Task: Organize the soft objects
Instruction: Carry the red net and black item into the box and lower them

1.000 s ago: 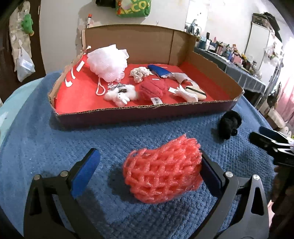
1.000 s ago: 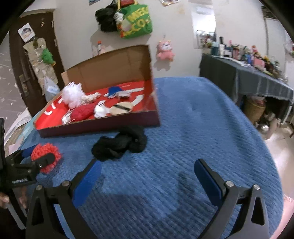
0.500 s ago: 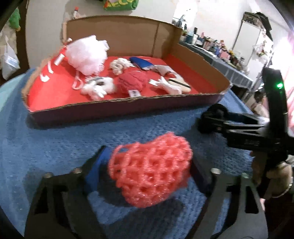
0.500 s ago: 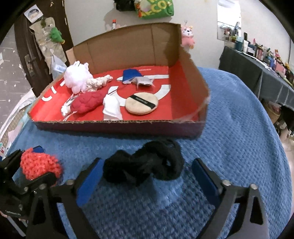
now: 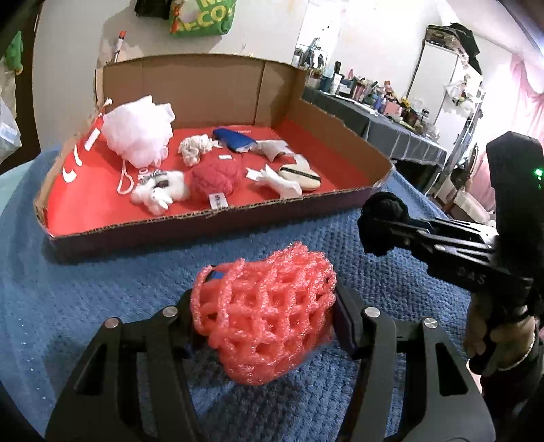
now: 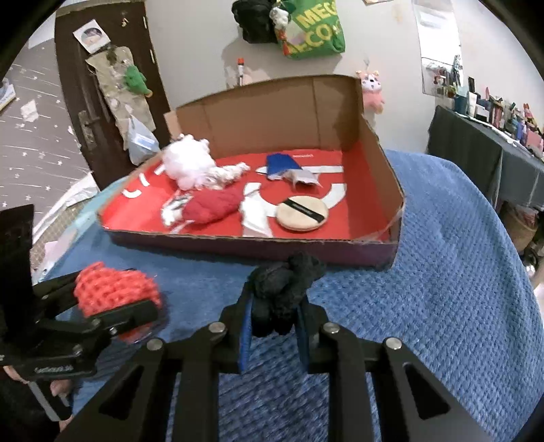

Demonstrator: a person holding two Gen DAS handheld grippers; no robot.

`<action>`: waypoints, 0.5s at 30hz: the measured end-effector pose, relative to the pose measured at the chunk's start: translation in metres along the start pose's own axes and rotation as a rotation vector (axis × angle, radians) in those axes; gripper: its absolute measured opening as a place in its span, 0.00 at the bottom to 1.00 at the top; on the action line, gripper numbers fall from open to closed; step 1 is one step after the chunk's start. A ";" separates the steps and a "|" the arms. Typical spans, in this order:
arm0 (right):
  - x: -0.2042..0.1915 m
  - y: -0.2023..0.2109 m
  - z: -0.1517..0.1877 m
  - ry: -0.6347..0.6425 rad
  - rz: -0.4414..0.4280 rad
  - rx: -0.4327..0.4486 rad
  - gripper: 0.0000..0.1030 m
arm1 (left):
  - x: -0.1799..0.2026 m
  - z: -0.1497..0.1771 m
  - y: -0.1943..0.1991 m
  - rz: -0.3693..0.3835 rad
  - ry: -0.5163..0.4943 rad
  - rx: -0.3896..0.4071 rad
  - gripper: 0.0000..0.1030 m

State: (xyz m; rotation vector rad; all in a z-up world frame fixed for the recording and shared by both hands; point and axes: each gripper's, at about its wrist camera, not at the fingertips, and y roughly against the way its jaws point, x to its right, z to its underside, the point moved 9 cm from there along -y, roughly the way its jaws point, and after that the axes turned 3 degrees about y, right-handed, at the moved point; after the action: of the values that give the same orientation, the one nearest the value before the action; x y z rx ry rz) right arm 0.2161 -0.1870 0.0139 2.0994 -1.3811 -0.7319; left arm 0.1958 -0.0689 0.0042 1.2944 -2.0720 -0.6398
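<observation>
My left gripper [image 5: 268,316] is shut on a pink-red foam net sleeve [image 5: 263,314] and holds it above the blue blanket; it also shows in the right wrist view [image 6: 115,295]. My right gripper [image 6: 275,316] is shut on a black knotted soft scrunchie [image 6: 284,289], also seen at the right of the left wrist view [image 5: 384,217]. Ahead stands the open cardboard box with a red floor [image 5: 85,190] [image 6: 370,190], holding a white bath pouf [image 5: 139,132], a red knit piece [image 5: 212,176], a white plush [image 5: 159,192], a blue cloth [image 5: 234,139] and a round powder puff [image 6: 301,216].
The blue textured blanket [image 6: 459,272] covers the round table, whose edge drops off at the right. A dark cloth-covered side table with clutter [image 5: 391,125] stands at the right. A dark door [image 6: 102,102] and a green bag [image 6: 309,30] are on the back wall.
Both grippers have closed: the left on the foam net, the right on the black scrunchie. Both items are lifted off the blanket and are nearer the box.
</observation>
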 end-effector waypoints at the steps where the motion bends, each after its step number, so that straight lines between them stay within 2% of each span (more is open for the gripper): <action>1: -0.002 0.002 0.000 0.002 -0.001 0.005 0.22 | 0.000 -0.001 0.002 -0.001 -0.003 0.004 0.56; 15: -0.012 0.012 -0.005 -0.003 -0.032 0.026 0.22 | -0.003 -0.018 0.017 0.000 -0.019 0.043 0.56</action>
State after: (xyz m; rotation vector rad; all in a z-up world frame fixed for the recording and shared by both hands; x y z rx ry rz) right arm 0.2074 -0.1794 0.0274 2.1460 -1.3683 -0.7340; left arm 0.1986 -0.0609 0.0279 1.3170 -2.1115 -0.6131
